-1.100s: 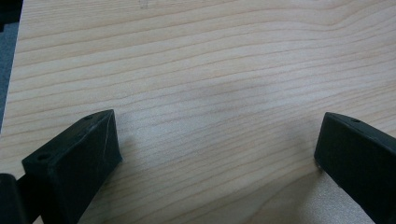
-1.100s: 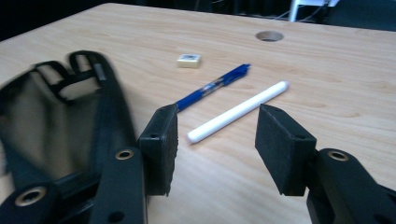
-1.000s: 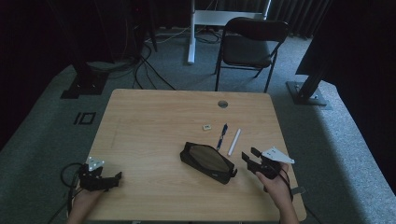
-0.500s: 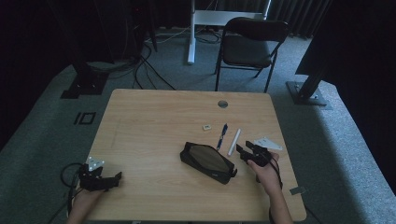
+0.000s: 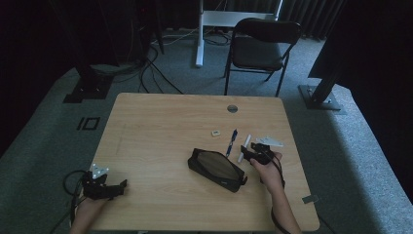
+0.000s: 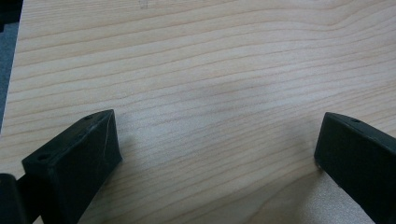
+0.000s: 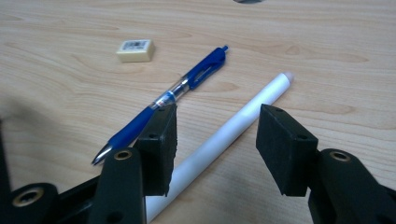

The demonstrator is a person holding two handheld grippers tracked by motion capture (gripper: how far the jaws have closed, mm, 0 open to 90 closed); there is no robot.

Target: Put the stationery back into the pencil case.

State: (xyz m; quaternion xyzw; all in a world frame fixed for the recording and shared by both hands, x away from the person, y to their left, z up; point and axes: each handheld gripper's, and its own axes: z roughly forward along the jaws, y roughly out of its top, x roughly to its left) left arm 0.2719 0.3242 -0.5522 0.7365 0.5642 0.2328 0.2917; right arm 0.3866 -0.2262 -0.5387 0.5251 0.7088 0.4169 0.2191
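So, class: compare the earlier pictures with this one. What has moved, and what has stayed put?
The right tool has moved left and up the table in the high view, and now straddles the white pen with jaws open, gripping nothing. The left tool, blue pen, eraser and black pencil case stayed where they were.

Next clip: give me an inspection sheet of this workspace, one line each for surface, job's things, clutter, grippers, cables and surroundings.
Surface: light wooden table, round grommet hole near the far edge.
Job's things: white pen lies flat between the right gripper's jaws; blue pen beside it; black pencil case nearby.
Clutter: small eraser beyond the pens.
Grippers: right gripper open, straddling the white pen, pads not pressing; left gripper open over bare wood.
Cables: one loops off the left gripper at the table edge; more on the floor.
Surroundings: grey carpet, black folding chair, dark stands.
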